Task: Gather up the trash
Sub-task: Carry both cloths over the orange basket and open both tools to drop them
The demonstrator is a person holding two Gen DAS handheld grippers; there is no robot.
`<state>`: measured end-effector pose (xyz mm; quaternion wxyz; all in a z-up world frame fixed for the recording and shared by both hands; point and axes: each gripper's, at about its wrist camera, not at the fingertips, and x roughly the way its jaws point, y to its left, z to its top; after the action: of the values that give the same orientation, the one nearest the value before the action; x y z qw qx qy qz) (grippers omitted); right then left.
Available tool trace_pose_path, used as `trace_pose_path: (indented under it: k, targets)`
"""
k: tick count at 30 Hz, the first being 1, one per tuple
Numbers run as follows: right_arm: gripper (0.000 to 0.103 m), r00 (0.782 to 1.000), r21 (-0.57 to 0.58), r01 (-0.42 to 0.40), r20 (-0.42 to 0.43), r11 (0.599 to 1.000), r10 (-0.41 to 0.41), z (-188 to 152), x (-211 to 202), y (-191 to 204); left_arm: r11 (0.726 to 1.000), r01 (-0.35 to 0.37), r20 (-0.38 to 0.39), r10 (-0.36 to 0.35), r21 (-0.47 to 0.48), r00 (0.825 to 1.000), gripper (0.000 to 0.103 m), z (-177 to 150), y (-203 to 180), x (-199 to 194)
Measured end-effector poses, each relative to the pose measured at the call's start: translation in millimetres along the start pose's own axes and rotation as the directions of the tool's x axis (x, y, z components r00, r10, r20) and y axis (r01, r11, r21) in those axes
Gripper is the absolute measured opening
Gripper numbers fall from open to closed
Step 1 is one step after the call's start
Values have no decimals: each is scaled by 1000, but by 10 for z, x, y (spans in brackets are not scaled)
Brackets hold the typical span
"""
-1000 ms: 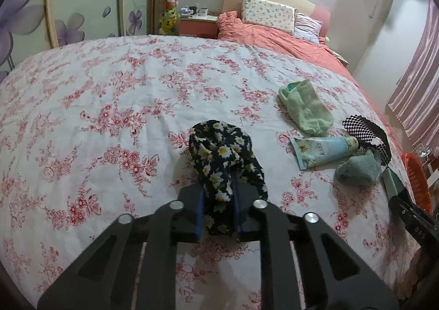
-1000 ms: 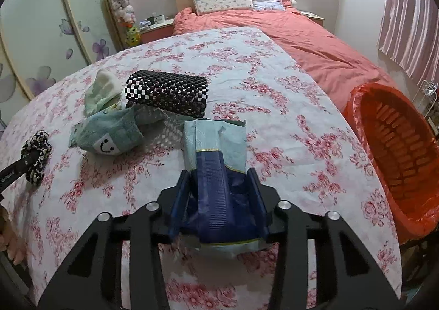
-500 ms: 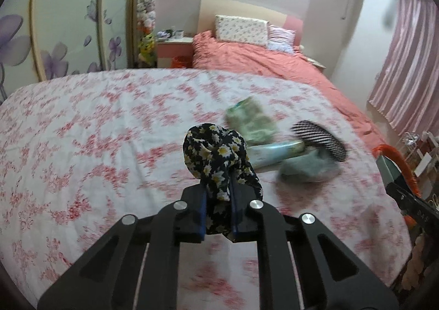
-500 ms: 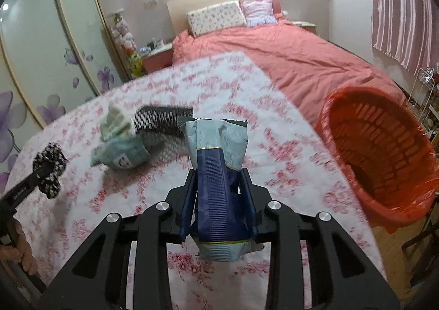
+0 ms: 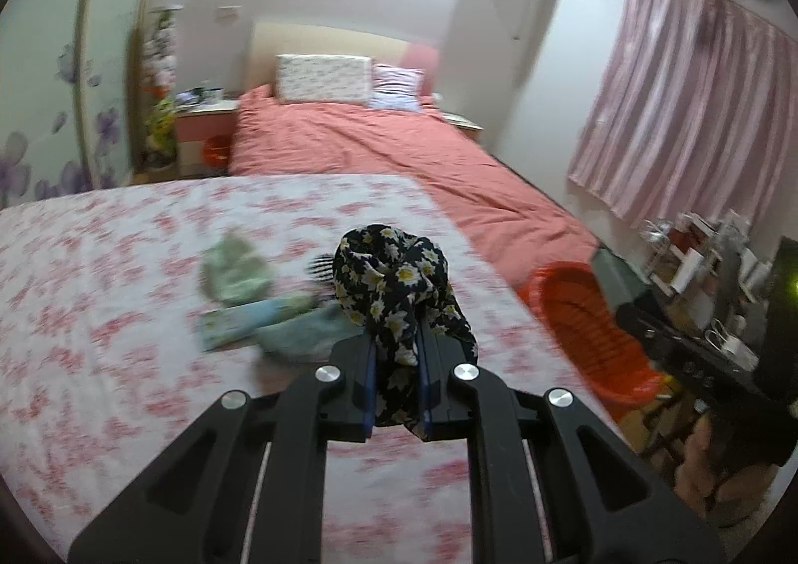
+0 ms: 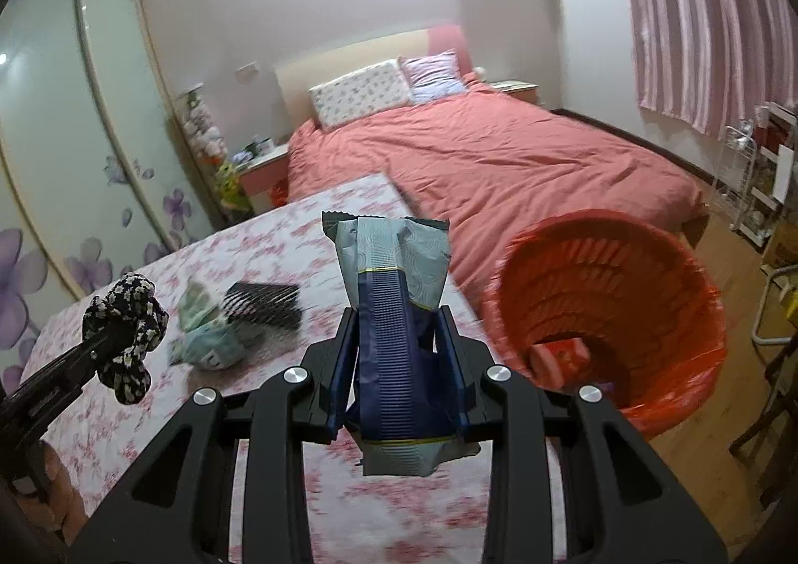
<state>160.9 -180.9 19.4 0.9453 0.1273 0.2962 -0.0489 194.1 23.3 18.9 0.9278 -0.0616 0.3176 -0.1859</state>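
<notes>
My left gripper (image 5: 396,382) is shut on a black scrunchie with daisy print (image 5: 396,287), held up above the floral sheet; it also shows in the right wrist view (image 6: 124,324). My right gripper (image 6: 399,364) is shut on a blue and grey snack wrapper (image 6: 391,294), held upright, left of the orange basket (image 6: 608,294). The basket lined with an orange bag stands on the floor beside the bed and holds a red packet (image 6: 556,354). It also shows in the left wrist view (image 5: 588,319).
On the floral sheet (image 5: 99,314) lie a green cloth (image 5: 234,272), a pale tube (image 5: 249,314), a teal sock (image 6: 209,344) and a black checked item (image 6: 264,304). A coral bed (image 6: 498,165) lies behind. Shelves and a rack stand at right (image 6: 758,175).
Both grippers have lifted and swung right with their loads. The orange basket has come further into both views and the items on the sheet have slid left.
</notes>
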Motion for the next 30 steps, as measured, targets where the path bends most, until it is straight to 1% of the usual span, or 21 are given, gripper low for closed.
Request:
trace_pose_path:
  k: [5, 10, 16, 20, 22, 26, 29, 30]
  targets:
    - [32, 999, 48, 41, 24, 998, -42, 51, -42, -301, 996, 67, -16, -66, 55, 998, 13, 43, -455, 149]
    - [32, 996, 92, 72, 46, 993, -76, 114, -35, -616, 986, 134, -41, -130, 97, 991, 13, 57, -845, 346]
    - [32, 992, 156, 99, 62, 983, -110, 172, 14, -995, 970, 218, -68, -211, 112, 975, 14, 110, -1257, 646]
    - [32, 993, 212, 94, 55, 973, -108, 194, 106, -1243, 957, 265, -88, -256, 121, 963, 14, 132, -1522, 862]
    - [32, 994, 242, 86, 47, 966, -100, 212, 180, -1366, 949, 284, -107, -271, 137, 957, 14, 115, -1663, 998]
    - [33, 993, 263, 92, 43, 960, -107, 252, 289, -1563, 940, 304, -144, -283, 155, 948, 17, 72, -1893, 1287]
    - [38, 994, 272, 87, 35, 958, -100, 279, 371, -1677, 940, 308, -179, -281, 145, 943, 22, 53, -1998, 1521]
    - [44, 994, 273, 87, 36, 958, -101, 276, 385, -1705, 943, 300, -189, -271, 145, 944, 26, 35, -2026, 1614]
